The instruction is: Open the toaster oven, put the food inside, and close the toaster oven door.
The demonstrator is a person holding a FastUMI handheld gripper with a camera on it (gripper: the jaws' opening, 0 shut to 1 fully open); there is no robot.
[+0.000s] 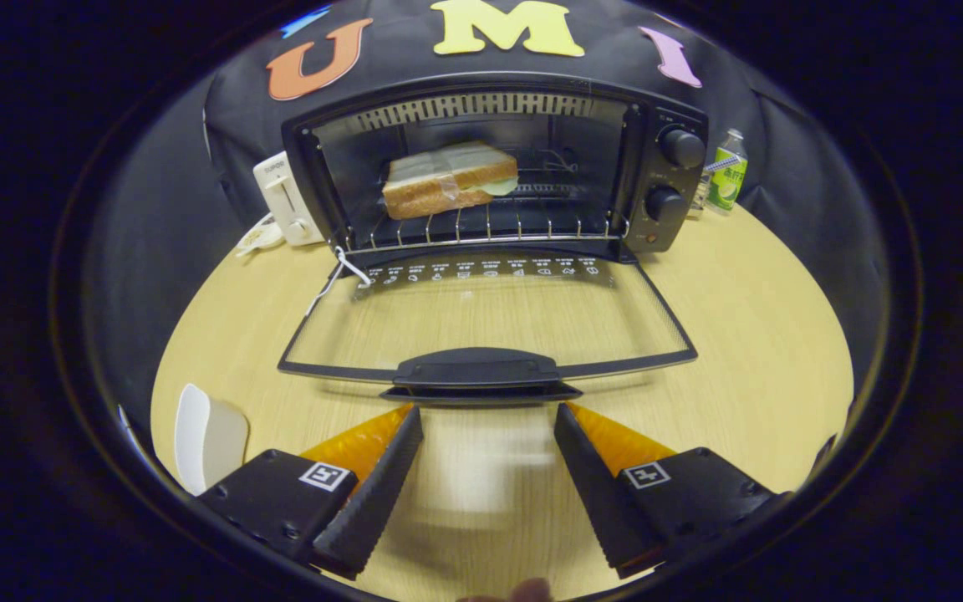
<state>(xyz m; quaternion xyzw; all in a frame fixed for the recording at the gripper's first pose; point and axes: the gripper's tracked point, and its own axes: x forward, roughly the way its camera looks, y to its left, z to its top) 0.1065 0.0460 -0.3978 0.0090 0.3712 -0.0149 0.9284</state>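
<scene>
Two fingers of the gripper point(488, 414) were spread apart, grasping nothing, hovering over the near part of the wooden worktop point(749, 334). Just ahead of the fingertips sat the handle point(479, 369) of the toaster oven door point(490, 322), which lay folded fully down, flat above the worktop. Beyond it the toaster oven point(498, 167) stood open at the far edge of the worktop. The food, a wrapped sandwich point(448, 180), rested on the wire rack point(481, 230) inside, toward its left part. A white toaster point(285, 201) stood just beside the oven's left wall, a green bottle point(728, 171) near its right. A white plate point(206, 435) lay at the worktop's near left edge.
</scene>
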